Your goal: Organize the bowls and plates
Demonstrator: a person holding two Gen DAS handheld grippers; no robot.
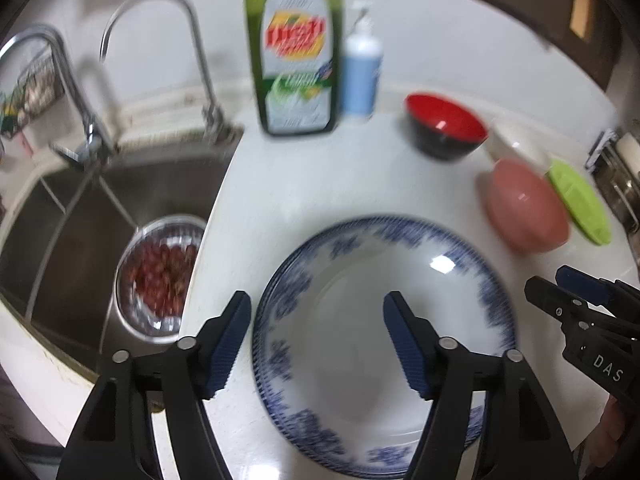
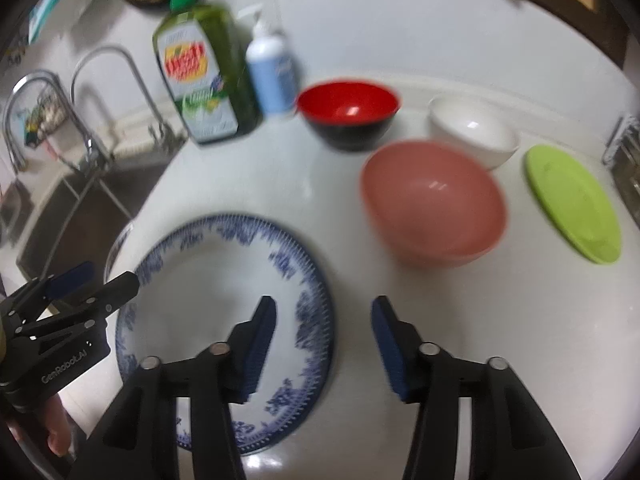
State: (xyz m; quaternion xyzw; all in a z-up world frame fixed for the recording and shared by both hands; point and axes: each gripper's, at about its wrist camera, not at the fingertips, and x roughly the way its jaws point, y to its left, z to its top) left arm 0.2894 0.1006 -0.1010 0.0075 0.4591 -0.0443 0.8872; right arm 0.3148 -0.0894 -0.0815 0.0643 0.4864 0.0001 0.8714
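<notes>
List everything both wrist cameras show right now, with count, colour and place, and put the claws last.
Patterned plate: one, white with blue rim, near counter edge.
Pink bowl: one, right of the plate.
Red bowl: one, red inside, black outside, back of counter.
White bowl: one, behind the pink bowl.
Green plate: one, lime, far right.
Dish soap bottle: one, green, by the sink.
Pump bottle: one, pale blue, beside the soap.
Faucets: two, chrome, over the sink.
Metal bowl: one, holding something red, in the sink.
Left claw: open, over the plate.
Right claw: open, over the plate's right rim.
</notes>
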